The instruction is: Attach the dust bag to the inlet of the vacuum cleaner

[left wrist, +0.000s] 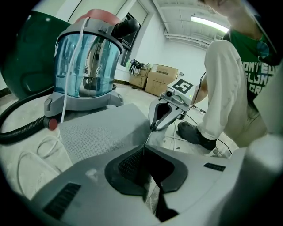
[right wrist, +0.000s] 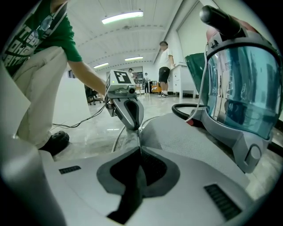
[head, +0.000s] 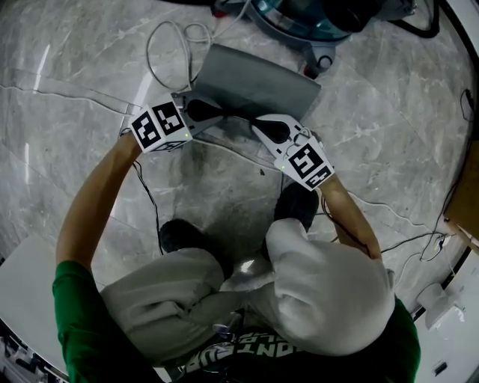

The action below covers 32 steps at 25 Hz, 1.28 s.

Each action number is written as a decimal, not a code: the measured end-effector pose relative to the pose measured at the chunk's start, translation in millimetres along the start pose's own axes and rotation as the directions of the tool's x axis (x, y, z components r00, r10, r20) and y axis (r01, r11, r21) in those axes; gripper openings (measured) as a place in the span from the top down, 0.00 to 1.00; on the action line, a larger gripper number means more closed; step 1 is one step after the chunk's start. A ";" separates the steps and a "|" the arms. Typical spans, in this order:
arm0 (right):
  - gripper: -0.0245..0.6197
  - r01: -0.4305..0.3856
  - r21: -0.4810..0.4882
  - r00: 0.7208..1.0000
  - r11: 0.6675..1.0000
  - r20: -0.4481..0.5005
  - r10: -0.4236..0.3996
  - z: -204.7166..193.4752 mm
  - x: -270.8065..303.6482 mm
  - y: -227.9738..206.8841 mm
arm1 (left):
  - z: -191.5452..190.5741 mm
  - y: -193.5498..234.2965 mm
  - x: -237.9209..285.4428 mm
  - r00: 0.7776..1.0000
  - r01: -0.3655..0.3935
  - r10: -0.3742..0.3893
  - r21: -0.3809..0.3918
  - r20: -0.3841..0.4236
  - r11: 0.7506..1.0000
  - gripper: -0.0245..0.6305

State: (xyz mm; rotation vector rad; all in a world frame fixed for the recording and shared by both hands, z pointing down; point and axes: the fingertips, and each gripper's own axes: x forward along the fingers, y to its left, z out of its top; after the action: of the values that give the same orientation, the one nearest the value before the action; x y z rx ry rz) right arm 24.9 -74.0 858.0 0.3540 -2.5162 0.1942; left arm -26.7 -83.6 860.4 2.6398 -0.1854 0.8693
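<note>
The left gripper [left wrist: 143,150] is clenched on the thin near edge of the grey dust bag [head: 254,86]. The right gripper [right wrist: 139,151] pinches the same edge just beside it. The bag lies on the floor [head: 82,97] before the vacuum cleaner [head: 299,19], perhaps touching its base.

Count, as seen.
- Grippers: two, the left gripper [head: 221,116] and the right gripper [head: 259,132].
- Bag [head: 254,86]: one.
- Vacuum [left wrist: 86,66]: one, with one black hose [left wrist: 17,129].
- Shoes: two, the left shoe [head: 179,236] and the right shoe [head: 299,202].
- Boxes [left wrist: 162,79]: at least two.
- Bystander [right wrist: 164,66]: one clear; the others are too small to count.
</note>
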 end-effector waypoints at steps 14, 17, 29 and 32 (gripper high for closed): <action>0.93 -0.028 -0.027 1.000 0.999 0.004 0.028 -0.8 0.3 4.0 | -0.1 0.4 2.1 1.000 0.019 -0.019 0.015 -0.006 1.000 0.95; 0.93 -0.040 -0.035 0.999 0.999 0.004 0.040 -0.7 0.9 6.9 | -4.0 -3.4 5.5 0.999 0.032 -0.031 0.032 -0.033 0.999 0.95; 0.93 -0.056 -0.006 0.998 0.998 0.005 0.057 -2.9 1.7 7.8 | -4.0 -8.6 13.6 0.994 0.031 -0.017 0.129 -0.111 0.991 0.95; 0.93 -0.049 0.009 0.999 0.999 0.010 0.049 -3.8 1.2 9.3 | -4.8 -10.8 14.3 0.991 0.032 -0.013 0.143 -0.133 0.989 0.95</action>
State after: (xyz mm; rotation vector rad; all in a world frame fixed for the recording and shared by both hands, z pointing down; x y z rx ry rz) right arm 23.2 -64.6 861.2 0.2978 -2.5356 0.2241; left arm -15.4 -72.0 869.4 2.6985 -0.0607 1.0830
